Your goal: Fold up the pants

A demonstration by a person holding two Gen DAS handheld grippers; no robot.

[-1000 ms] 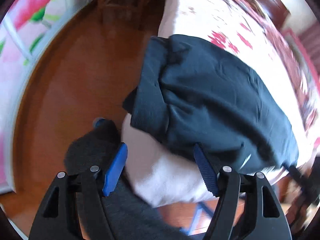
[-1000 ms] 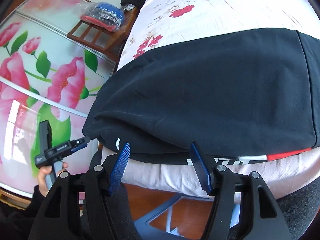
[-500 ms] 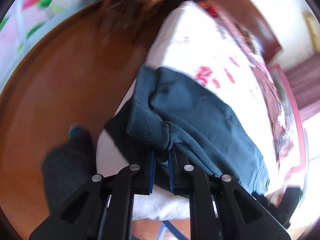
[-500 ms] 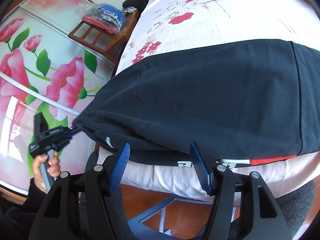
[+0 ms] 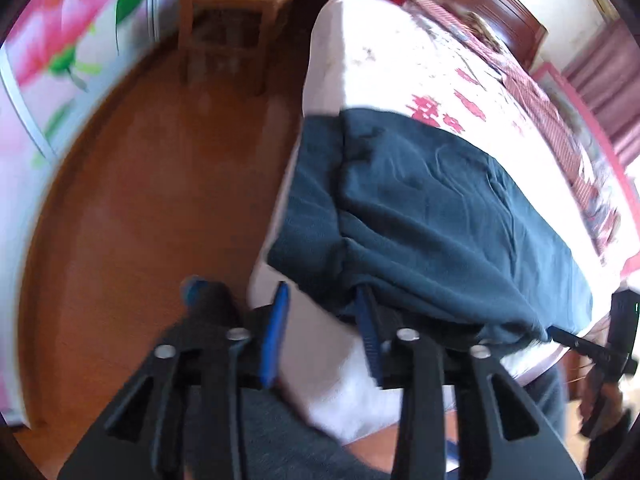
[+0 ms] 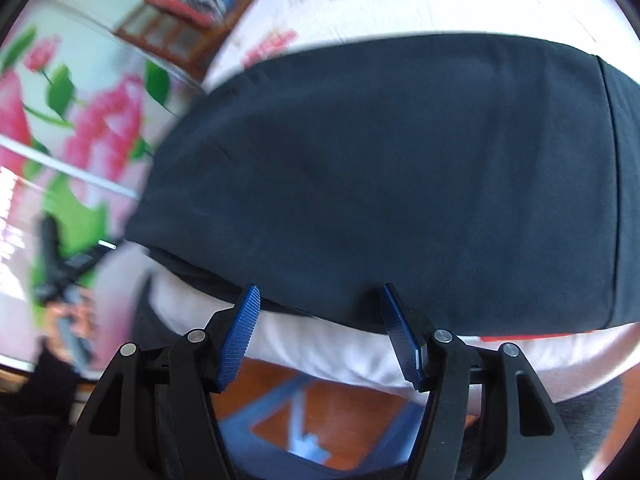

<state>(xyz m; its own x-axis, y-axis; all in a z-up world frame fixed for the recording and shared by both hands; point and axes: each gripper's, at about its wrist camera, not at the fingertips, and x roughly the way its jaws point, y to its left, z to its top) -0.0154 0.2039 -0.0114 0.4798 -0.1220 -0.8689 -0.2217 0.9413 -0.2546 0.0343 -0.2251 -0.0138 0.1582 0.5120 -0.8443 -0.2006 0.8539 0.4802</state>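
Note:
Dark navy pants (image 5: 440, 216) lie folded across the near end of a bed with a white, red-flowered sheet (image 5: 380, 60). One end of them hangs over the bed's corner. My left gripper (image 5: 322, 288) is at that corner with its jaws opening. The cloth's lower edge lies just past the fingertips, and neither pad presses on it. In the right wrist view the pants (image 6: 380, 168) fill the middle. My right gripper (image 6: 319, 287) stands open at their near edge with only the sheet (image 6: 320, 340) between its fingers.
A wooden chair (image 5: 232, 12) stands by the bed's far corner, on a brown wooden floor (image 5: 140, 200). A door with pink flowers (image 5: 48, 40) lines the left side. A person's grey-clad leg (image 5: 260, 432) is under my left gripper. A blue frame (image 6: 296, 412) lies below the bed's edge.
My left gripper closed on the pants' hanging end, then opened and let it go. My right gripper has dropped closer to the pants' near edge, still open.

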